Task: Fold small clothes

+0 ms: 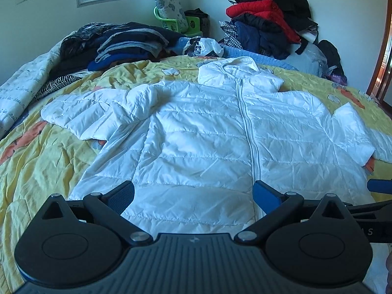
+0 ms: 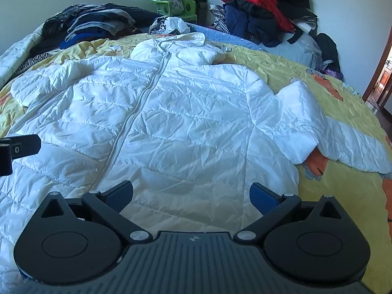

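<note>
Left claw [image 1: 193, 193] apart, empty, over jacket [image 1: 196, 134] hem, left of zipper [image 1: 247, 122]. Right claw [image 2: 191, 193] apart too, empty, over hem right of zipper. White puffer jacket flat on bed [image 1: 49, 152], zipped, front up, hood [image 1: 235, 73] at far end. Both sleeves out sideways; right sleeve [image 2: 306, 127] bent back on itself. Clothes piles [image 1: 264, 24] behind on bed.

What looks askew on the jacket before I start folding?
The white puffer jacket lies zipped and face up, but its sleeves are uneven: one sleeve is bunched and folded over near the shoulder, the other sleeve is doubled back on the yellow bedspread. Both grippers are open, holding nothing.
</note>
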Tool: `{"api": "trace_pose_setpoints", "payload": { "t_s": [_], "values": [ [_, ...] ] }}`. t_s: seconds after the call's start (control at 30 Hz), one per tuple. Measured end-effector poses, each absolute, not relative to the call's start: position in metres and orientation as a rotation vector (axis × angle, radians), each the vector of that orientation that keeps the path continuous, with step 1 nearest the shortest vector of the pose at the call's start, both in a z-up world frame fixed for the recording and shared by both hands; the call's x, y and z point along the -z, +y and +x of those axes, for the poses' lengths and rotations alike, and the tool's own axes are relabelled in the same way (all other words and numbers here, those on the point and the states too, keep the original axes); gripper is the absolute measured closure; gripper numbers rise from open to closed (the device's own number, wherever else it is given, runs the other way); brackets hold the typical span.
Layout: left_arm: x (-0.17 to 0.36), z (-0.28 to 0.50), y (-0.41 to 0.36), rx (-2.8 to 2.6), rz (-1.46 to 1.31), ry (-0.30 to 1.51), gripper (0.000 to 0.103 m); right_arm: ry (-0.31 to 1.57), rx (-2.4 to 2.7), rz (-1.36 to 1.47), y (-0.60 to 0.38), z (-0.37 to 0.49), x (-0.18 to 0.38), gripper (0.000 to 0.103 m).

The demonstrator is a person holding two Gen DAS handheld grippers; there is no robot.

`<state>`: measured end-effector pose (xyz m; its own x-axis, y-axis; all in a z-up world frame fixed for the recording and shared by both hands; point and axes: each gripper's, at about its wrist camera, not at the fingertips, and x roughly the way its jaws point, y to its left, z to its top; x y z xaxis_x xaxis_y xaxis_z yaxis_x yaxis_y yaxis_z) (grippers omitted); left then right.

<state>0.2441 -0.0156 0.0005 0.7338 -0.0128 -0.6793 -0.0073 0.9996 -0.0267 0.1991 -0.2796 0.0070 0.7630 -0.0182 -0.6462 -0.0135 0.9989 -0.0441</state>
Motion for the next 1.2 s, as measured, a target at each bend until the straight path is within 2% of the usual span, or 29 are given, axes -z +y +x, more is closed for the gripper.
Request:
{"api": "trace_pose_setpoints", "payload": {
  "t_s": [0.17, 0.3, 0.47, 0.6, 0.73, 0.8, 0.93, 1.03, 1.13, 1.17, 1.2],
  "values": [
    [0.003, 0.252, -0.017, 0.022, -0.027, 0.729, 0.000, 0.681, -0.036, -0.051, -0.282, 0.210, -0.015, 0.001],
    [0.018, 0.270, -0.014, 0.030, -0.051, 0.680, 0.000, 0.574, -0.193, 0.088, -0.312, 0.245, -0.047, 0.001],
    [0.047, 0.306, -0.010, 0.035, -0.091, 0.724, 0.000, 0.474, -0.249, 0.341, -0.379, 0.350, -0.085, 0.000],
    [0.059, 0.324, -0.007, 0.064, -0.149, 0.758, 0.000, 0.528, -0.178, 0.549, -0.429, 0.455, -0.071, 0.002],
    [0.064, 0.336, -0.003, 0.122, -0.193, 0.753, 0.000, 0.581, -0.152, 0.777, -0.456, 0.539, -0.030, 0.013],
    [0.069, 0.343, 0.001, 0.135, -0.215, 0.761, 0.000, 0.628, -0.164, 0.843, -0.459, 0.572, -0.010, 0.014],
    [0.084, 0.354, 0.011, 0.130, -0.263, 0.794, 0.000, 0.692, -0.187, 0.831, -0.447, 0.614, 0.016, 0.026],
    [0.087, 0.354, 0.013, 0.127, -0.243, 0.777, 0.000, 0.684, -0.240, 0.847, -0.441, 0.630, 0.026, 0.039],
    [0.089, 0.353, 0.010, 0.129, -0.218, 0.768, 0.000, 0.675, -0.247, 0.874, -0.437, 0.644, 0.025, 0.040],
    [0.088, 0.353, 0.009, 0.127, -0.214, 0.769, 0.000, 0.661, -0.246, 0.878, -0.435, 0.647, 0.022, 0.049],
    [0.088, 0.354, 0.010, 0.126, -0.216, 0.773, 0.000, 0.649, -0.258, 0.875, -0.432, 0.650, 0.018, 0.065]
  ]
}}
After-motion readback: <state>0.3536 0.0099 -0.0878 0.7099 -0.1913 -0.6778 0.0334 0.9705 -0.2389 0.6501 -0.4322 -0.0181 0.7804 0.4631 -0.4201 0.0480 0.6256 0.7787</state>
